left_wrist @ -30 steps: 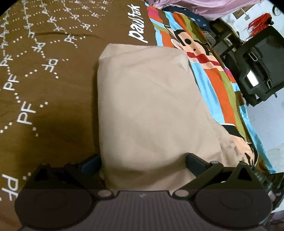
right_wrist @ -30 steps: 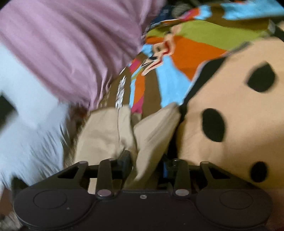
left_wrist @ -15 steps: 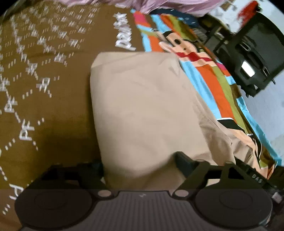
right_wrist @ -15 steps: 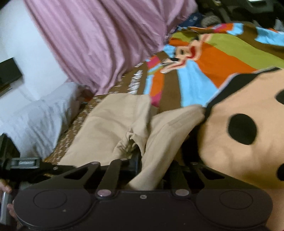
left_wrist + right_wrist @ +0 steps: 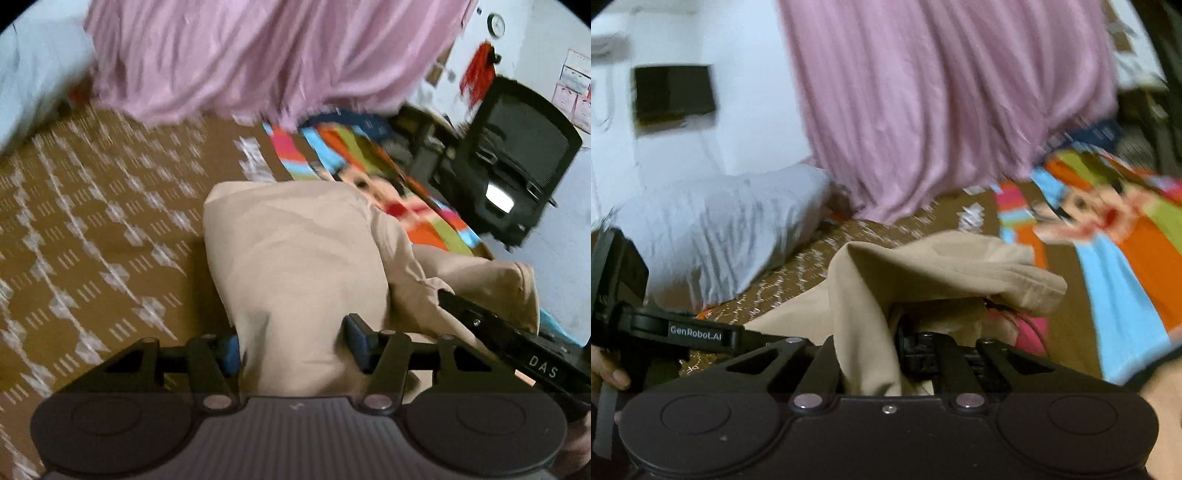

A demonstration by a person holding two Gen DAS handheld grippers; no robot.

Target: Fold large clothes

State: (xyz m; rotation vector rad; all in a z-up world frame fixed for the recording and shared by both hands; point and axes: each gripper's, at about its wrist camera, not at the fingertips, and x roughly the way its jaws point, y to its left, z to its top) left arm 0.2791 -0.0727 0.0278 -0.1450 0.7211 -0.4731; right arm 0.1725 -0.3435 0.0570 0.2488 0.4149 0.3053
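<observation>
Left wrist view. The left gripper (image 5: pixel 291 341) sits with its jaws about half open, astride the near end of the folded beige cotton garment (image 5: pixel 299 258). The jaws have just been closing from their widest setting, and both blue pads (image 5: pixel 356 341) now lie against the bunched cloth. The garment lies on the brown bedspread printed with white letters (image 5: pixel 92 229), its far edge near the striped cartoon panel of the spread. A second after the earlier frame, the pink pleated curtain (image 5: pixel 258 59) and the black mesh office chair (image 5: pixel 517 155) fill the upper field (the camera has tilted upward). The right gripper's black arm enters from the lower right with a beige flap draped over it.

Right wrist view. The right gripper (image 5: pixel 871 354) has its jaws nearly closed, pinching a fold of the same garment that rises between the fingers; they have just been closing onto it. A loose flap hangs forward above the spread. A grey-white pillow (image 5: pixel 720 229) lies at left.

Assessment. Both near corners appear secured and raised. The next fold probably carries this end over toward the far edge.
</observation>
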